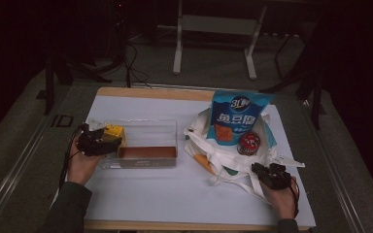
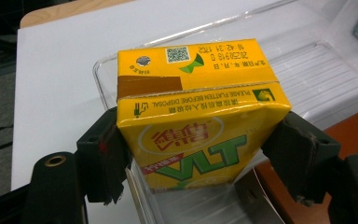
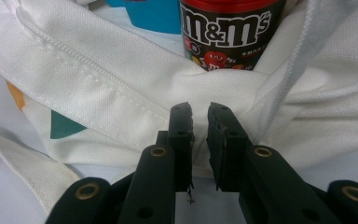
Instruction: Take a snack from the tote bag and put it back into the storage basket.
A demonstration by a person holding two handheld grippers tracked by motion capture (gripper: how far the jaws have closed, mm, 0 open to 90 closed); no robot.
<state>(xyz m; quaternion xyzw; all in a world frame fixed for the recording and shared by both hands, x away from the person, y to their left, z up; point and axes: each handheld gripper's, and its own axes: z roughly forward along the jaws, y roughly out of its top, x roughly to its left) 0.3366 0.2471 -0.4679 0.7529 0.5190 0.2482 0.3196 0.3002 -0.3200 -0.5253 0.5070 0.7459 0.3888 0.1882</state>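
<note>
A yellow VLT drink carton [image 2: 193, 105] sits upright between the pads of my left gripper [image 2: 200, 140], which is shut on its two sides. In the high view the left gripper [image 1: 106, 139] holds the carton [image 1: 113, 131] over the left end of a clear plastic tray [image 1: 145, 127]. My right gripper [image 3: 200, 116] has its jaws almost together, pinching a fold of the white tote bag [image 3: 98, 79]. From above, the right gripper [image 1: 260, 169] is at the lower right edge of the bag [image 1: 223, 158].
A brown box [image 1: 148, 152] lies along the tray's near side. Inside the bag stand a blue snack pouch [image 1: 238, 116] and a red-lidded M&M's can [image 1: 248, 143], the can [image 3: 228, 32] just beyond my right jaws. A white mat [image 1: 165, 189] covers the table.
</note>
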